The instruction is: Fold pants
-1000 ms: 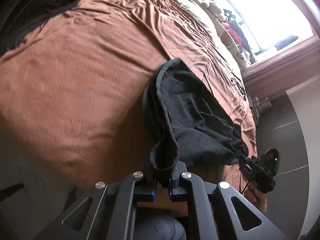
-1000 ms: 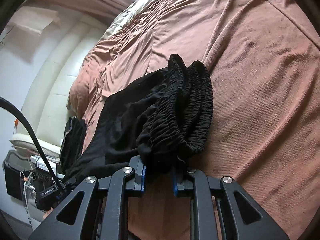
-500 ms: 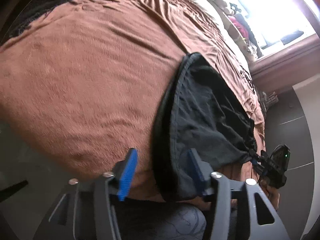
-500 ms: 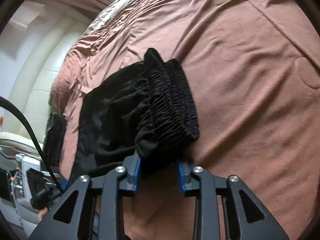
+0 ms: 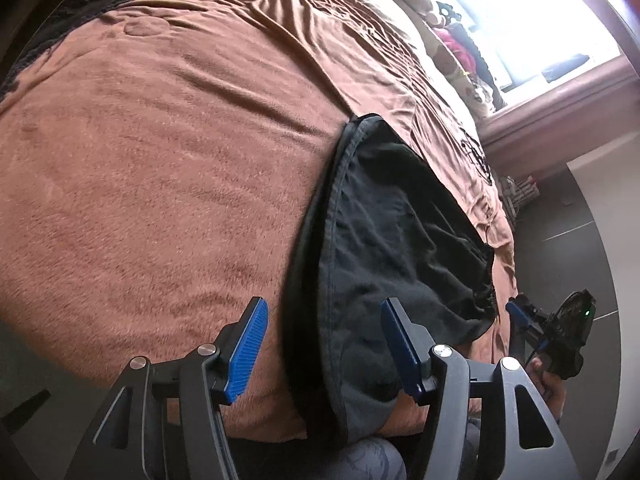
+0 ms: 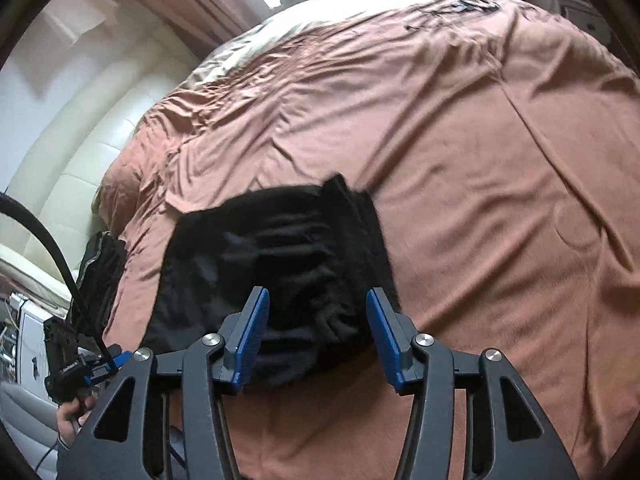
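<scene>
Folded black fabric pants (image 5: 384,232) on our brown fleece-covered bed (image 5: 168,168), left tool (image 5: 324,344) parted and gripping nothing, right tool (image 6: 316,336) just widening, clear of the cloth.

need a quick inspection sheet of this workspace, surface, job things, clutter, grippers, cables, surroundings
surface: bed with a brown blanket, wrinkled toward the far end.
job's things: black pants lying folded on the blanket near its front edge, waistband bunched on the right side.
clutter: another dark garment at the far corner of the bed; stuffed toys by the window.
grippers: left hand-held gripper open above the pants' hem; right hand-held gripper open over the waistband; both have just been opening, nothing pinched.
cables: black cable on the left.
surroundings: bright window, cream padded headboard.
</scene>
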